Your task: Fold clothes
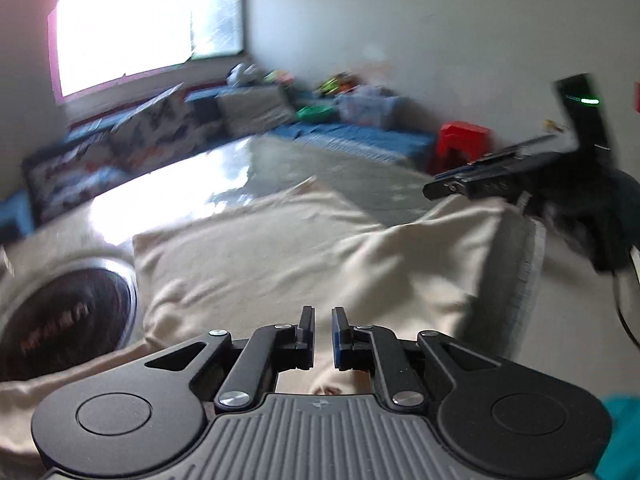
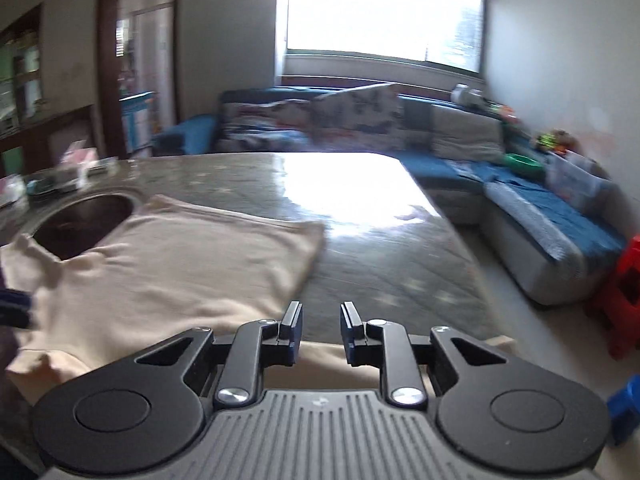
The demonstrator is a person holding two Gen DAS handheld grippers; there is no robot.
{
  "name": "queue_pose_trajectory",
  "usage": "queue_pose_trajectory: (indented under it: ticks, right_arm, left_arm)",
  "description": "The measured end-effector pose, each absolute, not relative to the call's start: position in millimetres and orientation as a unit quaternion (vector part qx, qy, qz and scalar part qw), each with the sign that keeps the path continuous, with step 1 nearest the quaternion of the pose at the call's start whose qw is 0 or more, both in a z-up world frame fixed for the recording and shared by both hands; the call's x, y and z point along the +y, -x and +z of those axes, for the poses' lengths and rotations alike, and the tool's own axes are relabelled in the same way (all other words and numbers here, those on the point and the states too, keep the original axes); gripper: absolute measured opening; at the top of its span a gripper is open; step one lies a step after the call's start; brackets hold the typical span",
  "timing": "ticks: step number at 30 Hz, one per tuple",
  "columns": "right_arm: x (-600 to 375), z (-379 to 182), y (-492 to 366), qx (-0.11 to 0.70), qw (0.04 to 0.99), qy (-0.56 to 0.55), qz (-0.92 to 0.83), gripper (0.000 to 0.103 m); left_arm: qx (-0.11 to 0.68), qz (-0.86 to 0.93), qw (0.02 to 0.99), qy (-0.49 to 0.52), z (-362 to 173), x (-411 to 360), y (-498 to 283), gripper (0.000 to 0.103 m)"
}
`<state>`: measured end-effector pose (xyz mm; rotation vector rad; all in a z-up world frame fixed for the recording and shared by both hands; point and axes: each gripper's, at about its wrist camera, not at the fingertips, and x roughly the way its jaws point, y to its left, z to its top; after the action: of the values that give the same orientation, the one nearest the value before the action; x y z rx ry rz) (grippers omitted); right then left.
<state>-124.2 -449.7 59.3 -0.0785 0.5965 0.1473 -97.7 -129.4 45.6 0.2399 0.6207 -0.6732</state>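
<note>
Cream garment [image 2: 180,264] spreads ahead-left of our right tongs [image 2: 320,312]; left tongs [image 1: 322,316] sit over it, both pairs parted, empty.

- Cream garment [image 1: 256,256]: near edge hidden under left gripper body; motion-blurred.
- Round dark inset [image 1: 68,320] in table: lettering unreadable, cut off at left edge.
- Sofa clutter [image 2: 554,140]: too blurred to identify.

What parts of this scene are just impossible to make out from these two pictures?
- Lettering on the round dark inset, left wrist view: smeared by blur.
- Near edge of the cream cloth garment, both views: hidden under the gripper bodies.
- Toys on the blue sofa: too small and blurred.
- Right gripper, left wrist view: motion-blurred.
</note>
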Motion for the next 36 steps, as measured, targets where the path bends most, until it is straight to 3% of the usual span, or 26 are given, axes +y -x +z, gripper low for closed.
queue_pose_trajectory:
  ticks: [11,16,18,28,36]
  right_arm:
    - [-406.2,15.2,97.7,0.357,0.922,0.072,0.133,0.018]
    - [-408.9,25.2,110.9,0.346,0.923,0.087,0.146,0.019]
    - [-402.7,31.7,116.5,0.337,0.922,0.099,0.162,0.019]
    - [-328.5,23.9,149.9,0.355,0.854,0.158,0.346,0.019]
    - [-310.4,40.6,151.6,0.32,0.853,0.171,0.375,0.021]
  left_arm:
    - [0.347,-0.364,0.86,-0.087,16.7,-132.0,113.7,0.011]
    - [0.333,-0.346,0.875,-0.053,31.5,-106.8,116.9,0.031]
    - [0.325,-0.327,0.886,-0.045,38.3,-92.8,116.4,0.032]
    - [0.328,-0.031,0.944,0.003,40.8,11.5,78.4,0.049]
    - [0.358,0.107,0.924,0.084,26.0,65.2,46.0,0.054]
